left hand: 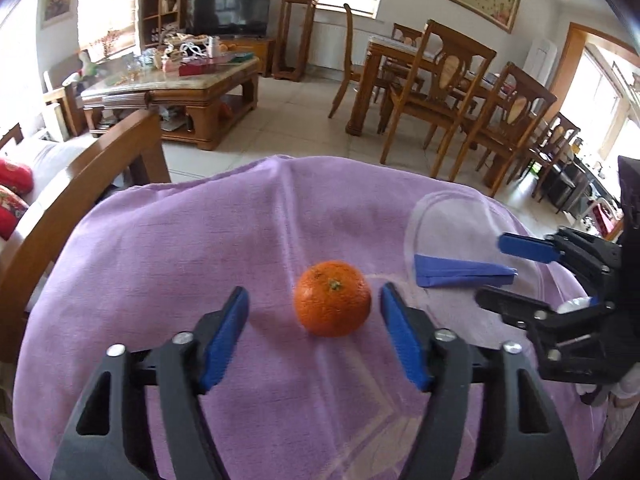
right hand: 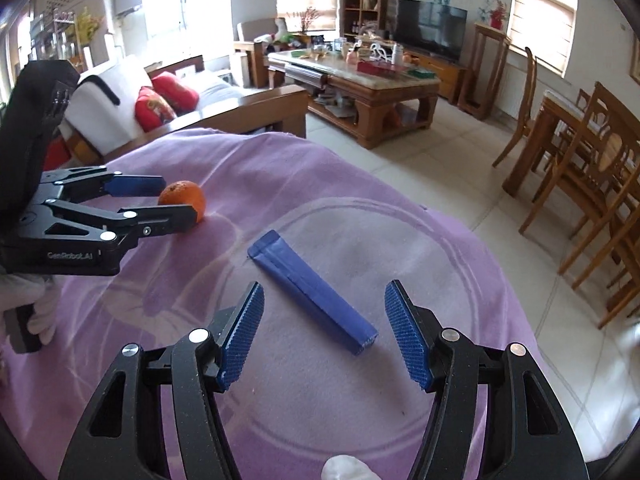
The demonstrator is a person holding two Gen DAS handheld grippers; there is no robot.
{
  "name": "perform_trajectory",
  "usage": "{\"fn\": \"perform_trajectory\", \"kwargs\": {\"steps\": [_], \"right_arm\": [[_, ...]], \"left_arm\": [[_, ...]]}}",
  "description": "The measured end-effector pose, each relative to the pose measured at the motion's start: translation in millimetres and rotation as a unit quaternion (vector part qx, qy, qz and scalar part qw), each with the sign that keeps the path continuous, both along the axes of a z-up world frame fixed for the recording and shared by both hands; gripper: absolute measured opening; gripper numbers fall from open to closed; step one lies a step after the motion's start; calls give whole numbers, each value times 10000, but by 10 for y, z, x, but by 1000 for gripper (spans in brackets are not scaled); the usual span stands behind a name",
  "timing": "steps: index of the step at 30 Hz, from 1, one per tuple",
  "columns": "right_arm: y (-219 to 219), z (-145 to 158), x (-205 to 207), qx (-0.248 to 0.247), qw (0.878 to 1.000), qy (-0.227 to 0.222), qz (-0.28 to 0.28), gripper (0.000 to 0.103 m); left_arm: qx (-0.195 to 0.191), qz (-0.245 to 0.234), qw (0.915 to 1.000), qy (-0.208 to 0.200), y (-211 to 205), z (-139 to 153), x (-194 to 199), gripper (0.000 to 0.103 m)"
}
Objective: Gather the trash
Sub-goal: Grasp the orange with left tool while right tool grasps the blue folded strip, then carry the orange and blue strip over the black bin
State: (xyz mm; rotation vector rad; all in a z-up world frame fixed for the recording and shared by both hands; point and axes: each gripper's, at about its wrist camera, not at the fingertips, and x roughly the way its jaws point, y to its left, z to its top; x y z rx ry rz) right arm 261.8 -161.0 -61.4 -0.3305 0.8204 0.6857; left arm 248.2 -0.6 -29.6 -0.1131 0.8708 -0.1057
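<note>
- Purple cloth [left hand: 200, 248] covers the table; a faint ring-shaped outline shows in it around the packet.
- Tiled floor beyond, with a wooden coffee table [left hand: 188, 84] at 11 o'clock, dining chairs [left hand: 452, 92] at 1 o'clock and a TV [right hand: 432, 28] far back.
- Orange [left hand: 332, 298] sits on the cloth between the spread fingers of the left gripper [left hand: 314, 332], nearer the right finger; contact unclear.
- Blue folded packet [right hand: 312, 288] lies flat at 12 o'clock of the right gripper [right hand: 324, 332], whose jaws stand apart, untouched.
</note>
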Motion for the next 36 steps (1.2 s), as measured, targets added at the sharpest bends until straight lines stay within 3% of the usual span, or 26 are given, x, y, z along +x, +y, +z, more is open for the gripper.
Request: {"fn": "perform_trajectory", "kwargs": {"steps": [3, 5, 8, 11, 18, 25, 30, 36], "right_arm": [[82, -98, 29, -57, 9999, 74, 47, 53], [108, -106, 67, 74, 9997, 201, 86, 40], [112, -89, 53, 73, 9996, 257, 70, 18], [54, -27, -47, 120, 9994, 319, 16, 10], [-485, 449, -601, 1355, 9901, 307, -174, 10], [-1493, 999, -1447, 2614, 9625, -403, -601, 10], [-2399, 1212, -2014, 2930, 9416, -1190, -1159, 10], [-3536, 1182, -2414, 2998, 9222, -1495, -1931, 10]], "left_arm": [[80, -29, 10000, 28, -33, -15, -28, 49], [135, -115, 9998, 29, -77, -13, -55, 37], [300, -183, 9994, 22, -128, -29, -62, 35], [227, -364, 9991, -44, -125, -17, -75, 35], [171, -505, 9950, -841, -355, 329, -550, 35], [-12, -720, 9844, -1604, -947, 827, -1161, 35], [-14, -1202, 9728, -1982, -1679, 1043, -1530, 35], [-172, -1907, 9603, -2030, -2648, 1055, -1641, 35]]}}
